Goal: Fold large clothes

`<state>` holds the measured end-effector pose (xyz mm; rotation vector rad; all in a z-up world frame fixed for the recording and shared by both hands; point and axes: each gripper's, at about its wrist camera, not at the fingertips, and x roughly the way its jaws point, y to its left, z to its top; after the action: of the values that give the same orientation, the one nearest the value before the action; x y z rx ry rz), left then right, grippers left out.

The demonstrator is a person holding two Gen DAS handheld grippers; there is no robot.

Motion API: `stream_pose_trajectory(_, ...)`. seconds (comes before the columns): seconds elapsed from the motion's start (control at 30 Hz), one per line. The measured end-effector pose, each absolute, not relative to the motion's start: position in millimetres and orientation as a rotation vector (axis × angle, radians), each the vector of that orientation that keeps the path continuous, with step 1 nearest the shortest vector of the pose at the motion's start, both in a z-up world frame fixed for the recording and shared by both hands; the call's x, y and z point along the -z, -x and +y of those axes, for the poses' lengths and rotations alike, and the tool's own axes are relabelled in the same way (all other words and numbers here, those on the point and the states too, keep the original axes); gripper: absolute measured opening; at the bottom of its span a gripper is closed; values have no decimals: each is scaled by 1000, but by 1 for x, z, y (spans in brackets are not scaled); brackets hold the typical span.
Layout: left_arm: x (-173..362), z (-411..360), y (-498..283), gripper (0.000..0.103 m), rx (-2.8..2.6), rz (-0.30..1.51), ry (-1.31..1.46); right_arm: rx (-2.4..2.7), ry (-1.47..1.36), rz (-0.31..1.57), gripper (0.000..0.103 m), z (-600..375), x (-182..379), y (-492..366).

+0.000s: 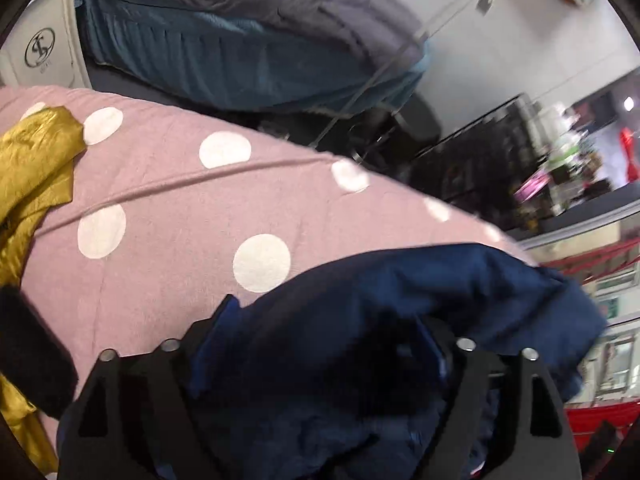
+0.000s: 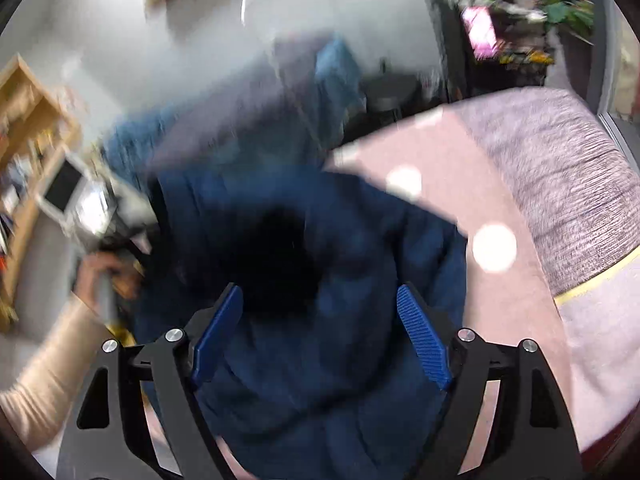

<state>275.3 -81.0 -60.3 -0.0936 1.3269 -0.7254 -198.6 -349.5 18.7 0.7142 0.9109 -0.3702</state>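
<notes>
A navy blue garment (image 1: 400,300) lies bunched on a pink bedspread with white dots (image 1: 160,200). My left gripper (image 1: 332,324) stands wide over it. Folds of the navy cloth fill the gap and drape over its right finger, hiding that pad. In the right wrist view the same navy garment (image 2: 320,208) spreads under my right gripper (image 2: 320,288). That gripper is open, with both ribbed blue pads (image 2: 424,336) bare and clear of the cloth. A person's hand (image 2: 100,272) in a beige sleeve (image 2: 48,360) is at the garment's left edge.
A gold satin garment (image 1: 32,160) and a black cloth (image 1: 28,344) lie at the bedspread's left. A mauve knit blanket (image 2: 560,180) covers the bed's right side. Beyond stand a blue bed with a grey cover (image 1: 240,52), wooden shelves (image 2: 24,120) and a dark cluttered rack (image 2: 500,20).
</notes>
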Motion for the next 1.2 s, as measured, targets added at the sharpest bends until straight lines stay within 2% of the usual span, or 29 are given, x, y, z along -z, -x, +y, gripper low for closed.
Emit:
stream_pose_trajectory(0.13,39,-31,-261,97,700,1244,149,218,-678,1036,79,-315,5,182)
stream_pose_trajectory(0.3,40,15,-223,97,558,1184,40,0,-495,1228,79,-250,31,142)
stream_pose_trajectory(0.47,73,38,-161,97,476,1256,-73,-233,-181,1303,79,-180,45,119)
stream_pose_trajectory(0.63,110,58,-113,96,398,1348,-54,-380,30,1372,79,-120,66,99)
stream_pose_trajectory(0.73,118,59,-97,96,380,1367,-72,-322,231,1334,79,-92,93,97)
stream_pose_trajectory(0.77,120,59,-93,96,381,1365,-83,-304,269,1325,68,-89,101,97)
stream_pose_trajectory(0.8,121,58,-87,96,387,1364,-93,-291,297,1324,46,-89,107,98)
stream_pose_trajectory(0.83,120,57,-85,96,397,1362,-102,-268,316,1329,35,-94,111,101)
stream_pose_trajectory(0.87,118,53,-82,96,405,1353,-115,-236,310,1326,14,-101,111,101)
stream_pose_trajectory(1.2,113,38,-79,97,429,1305,-211,165,10,1130,10,-268,18,127)
